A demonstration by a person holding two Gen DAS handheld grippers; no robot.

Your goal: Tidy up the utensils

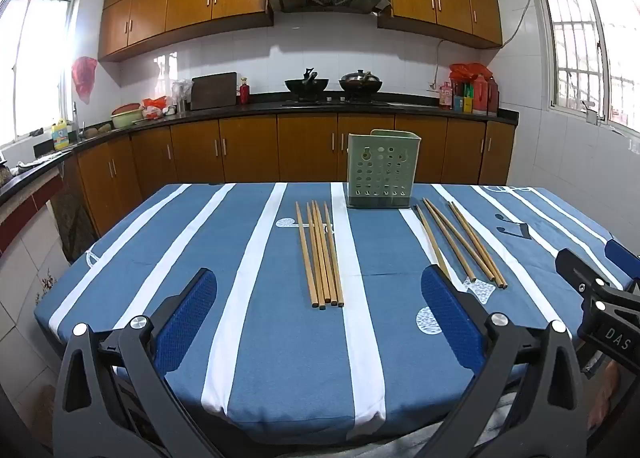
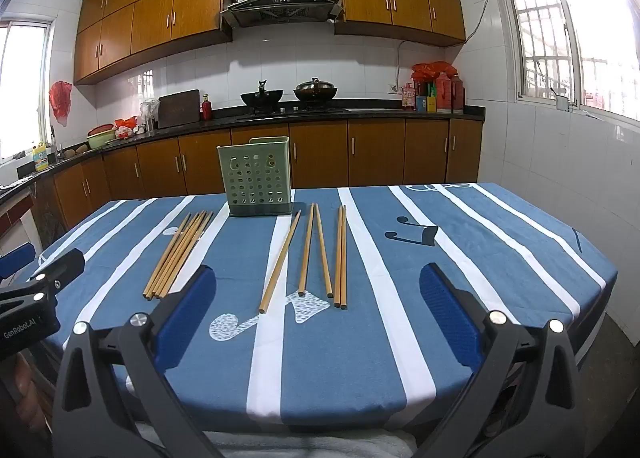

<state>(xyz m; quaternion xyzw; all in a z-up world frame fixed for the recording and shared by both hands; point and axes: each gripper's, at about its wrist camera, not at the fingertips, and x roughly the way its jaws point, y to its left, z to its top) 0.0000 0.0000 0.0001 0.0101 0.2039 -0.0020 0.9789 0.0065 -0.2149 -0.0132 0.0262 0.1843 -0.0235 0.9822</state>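
Note:
A green perforated utensil holder stands upright at the far side of the blue striped table. A tight bundle of several wooden chopsticks lies to its left. Several more chopsticks lie spread out to its right. My left gripper is open and empty, hovering over the near table edge just short of the bundle. My right gripper is open and empty, just short of the spread chopsticks. Each gripper shows at the edge of the other's view.
The table has a blue cloth with white stripes and its near edge lies just under both grippers. Behind it runs a kitchen counter with woks, bottles and a cutting board. A tiled wall with a window is on the right.

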